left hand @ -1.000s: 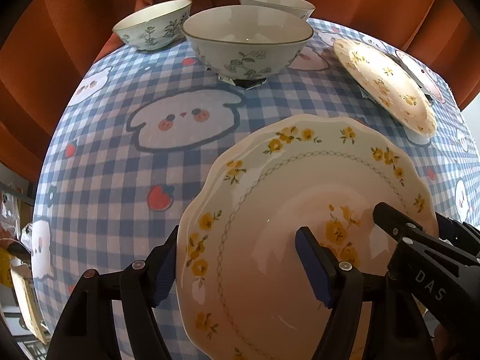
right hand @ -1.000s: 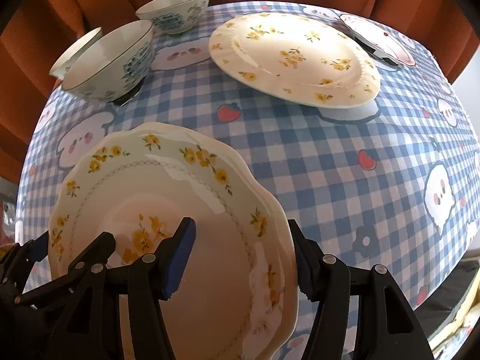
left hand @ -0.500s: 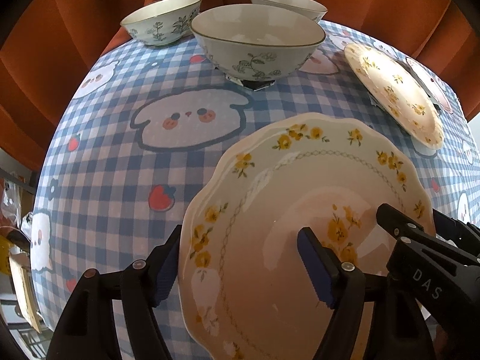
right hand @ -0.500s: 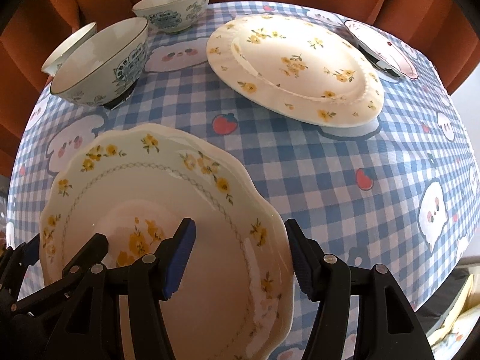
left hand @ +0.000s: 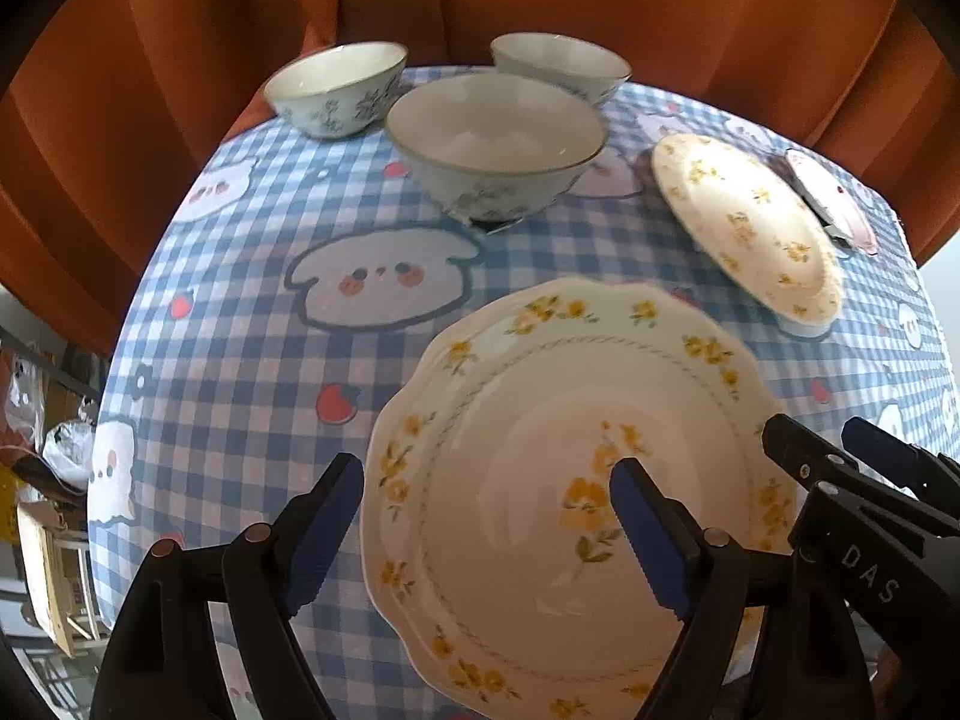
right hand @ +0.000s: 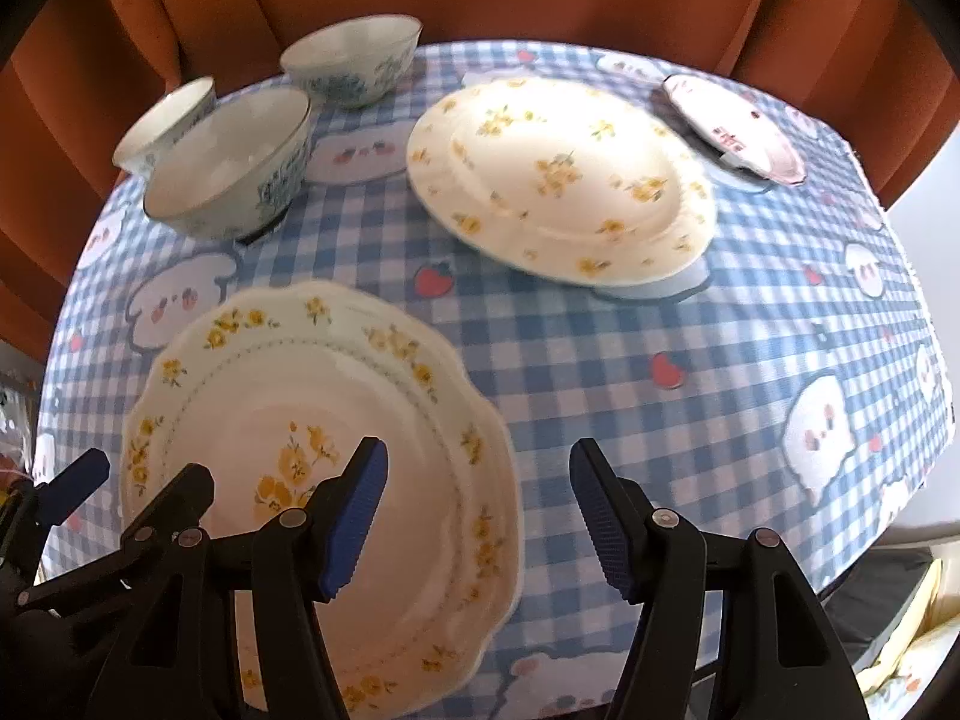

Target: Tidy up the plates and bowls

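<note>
Under my view: one table (right hand: 600, 372), covered edge to edge by a blue-and-white checked cloth (left hand: 252, 324) printed with white cartoon animals, red strawberries and small flowers. Behind its far edge, a rust-orange curtain (left hand: 600, 6) in vertical folds. Past the left edge, blurred clutter (left hand: 42, 480).

The counter (right hand: 600, 372) is covered with a blue checked cloth (right hand: 540, 420) printed with cartoon faces and strawberries. Three patterned bowls (right hand: 231, 165) are grouped at the far left. A scalloped yellow-flowered plate (right hand: 312, 420) is seen nearest, a second flowered plate (right hand: 558, 180) further back, and a small pink-trimmed dish (right hand: 735, 126) behind that.
</note>
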